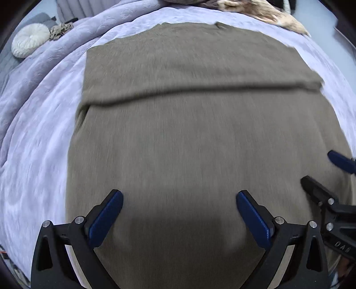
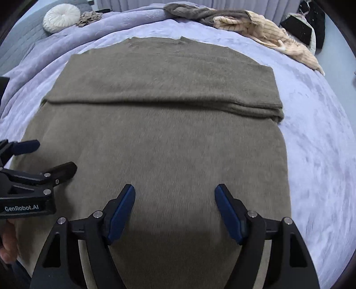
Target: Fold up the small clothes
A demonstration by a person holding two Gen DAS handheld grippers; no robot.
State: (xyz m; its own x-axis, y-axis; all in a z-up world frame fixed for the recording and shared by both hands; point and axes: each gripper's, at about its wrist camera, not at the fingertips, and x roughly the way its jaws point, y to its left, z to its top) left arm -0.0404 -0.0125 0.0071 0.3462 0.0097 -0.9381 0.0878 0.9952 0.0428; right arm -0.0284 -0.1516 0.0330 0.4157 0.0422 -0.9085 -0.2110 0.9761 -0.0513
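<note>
The garment (image 2: pixel 160 137) is spread on the bed (image 2: pixel 316 137); a round cushion (image 2: pixel 61 17) lies behind-left, and heaped clothes (image 2: pixel 262 31) lie behind-right.

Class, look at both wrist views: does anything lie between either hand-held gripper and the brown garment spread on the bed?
Nothing visible does. The left hand-held gripper and right hand-held gripper both hang open directly over the bare brown garment; the other clothes lie at the bed's far edge.
</note>
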